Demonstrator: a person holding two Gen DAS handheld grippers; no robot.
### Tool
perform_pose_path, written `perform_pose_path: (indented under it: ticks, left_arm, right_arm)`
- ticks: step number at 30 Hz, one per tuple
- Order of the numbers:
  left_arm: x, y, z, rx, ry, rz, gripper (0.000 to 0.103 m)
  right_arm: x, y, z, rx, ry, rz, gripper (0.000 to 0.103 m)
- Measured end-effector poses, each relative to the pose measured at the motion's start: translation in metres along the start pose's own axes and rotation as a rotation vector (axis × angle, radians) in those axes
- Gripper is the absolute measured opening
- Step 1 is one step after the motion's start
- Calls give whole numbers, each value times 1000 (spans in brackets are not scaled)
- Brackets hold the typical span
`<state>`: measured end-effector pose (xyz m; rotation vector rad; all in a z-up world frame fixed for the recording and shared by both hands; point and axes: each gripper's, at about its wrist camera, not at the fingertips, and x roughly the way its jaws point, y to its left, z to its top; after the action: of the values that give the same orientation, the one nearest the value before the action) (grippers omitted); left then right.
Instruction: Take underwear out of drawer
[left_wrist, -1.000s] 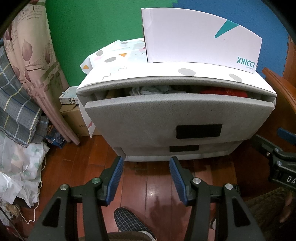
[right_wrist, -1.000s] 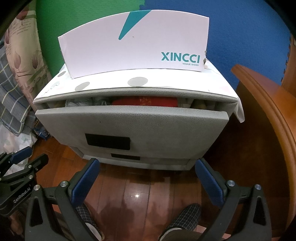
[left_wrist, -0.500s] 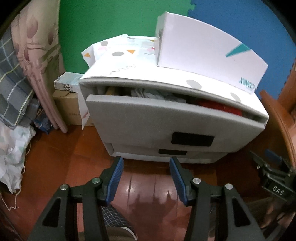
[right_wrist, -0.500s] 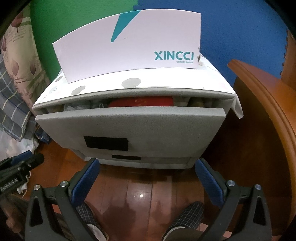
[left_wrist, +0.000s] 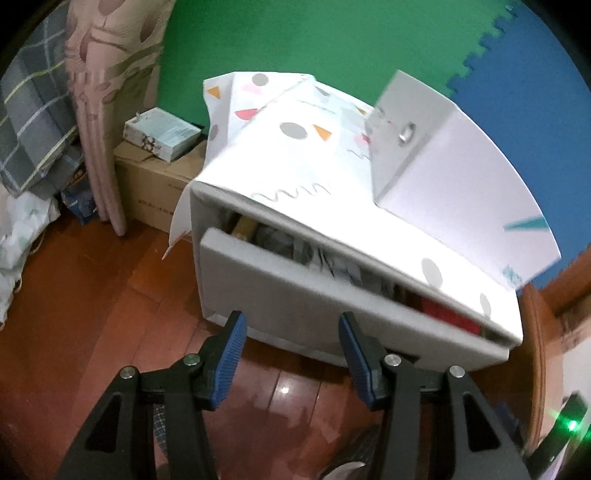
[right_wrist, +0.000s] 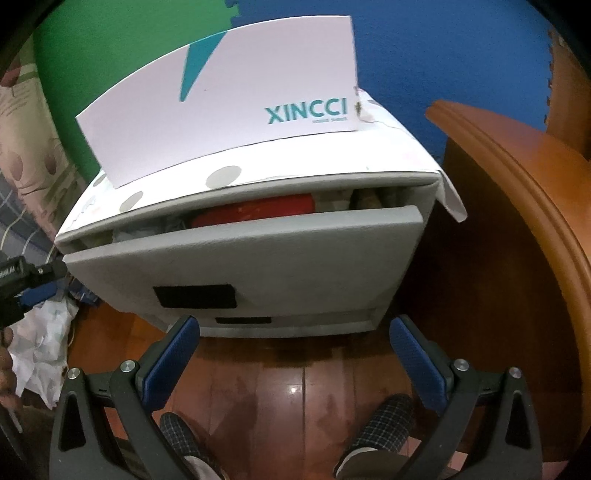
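Observation:
A grey drawer unit stands on the wood floor. Its top drawer (right_wrist: 258, 254) is pulled partly out; it also shows in the left wrist view (left_wrist: 295, 295). Folded clothes lie inside: a red piece (right_wrist: 255, 210) (left_wrist: 448, 315) and grey-white pieces (left_wrist: 332, 262). My left gripper (left_wrist: 291, 332) is open and empty, in front of the drawer's left part. My right gripper (right_wrist: 295, 343) is wide open and empty, low in front of the unit.
A white XINCCI box (right_wrist: 221, 110) sits on the unit's patterned paper cover (left_wrist: 295, 155). A cardboard box (left_wrist: 155, 192) and curtain (left_wrist: 99, 110) stand at left. A wooden furniture edge (right_wrist: 517, 203) is at right. Slippered feet (right_wrist: 376, 417) are on the floor.
My left gripper has swung left and tilted, so the unit now appears from its left corner. My right gripper has moved slightly closer to the unit. Both stay open.

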<state>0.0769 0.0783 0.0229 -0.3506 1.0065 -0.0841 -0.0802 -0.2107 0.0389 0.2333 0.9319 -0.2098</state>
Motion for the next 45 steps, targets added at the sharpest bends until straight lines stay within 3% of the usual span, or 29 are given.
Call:
perform_pose_path:
  ticks: [9, 16, 27, 33, 45]
  left_arm:
    - [17, 15, 30, -121, 9, -40, 53]
    - [43, 34, 37, -237, 70, -63, 54]
    - [64, 45, 36, -345, 80, -50, 71]
    - [67, 50, 34, -303, 82, -70, 78]
    - [47, 44, 18, -151, 101, 42, 86]
  right_arm:
    - [4, -9, 0, 27, 16, -9, 102]
    - [5, -8, 0, 29, 14, -11, 102]
    - [4, -13, -1, 48, 11, -15, 102]
    - [4, -13, -1, 47, 9, -16, 102]
    - [0, -14, 1, 50, 1, -21, 102]
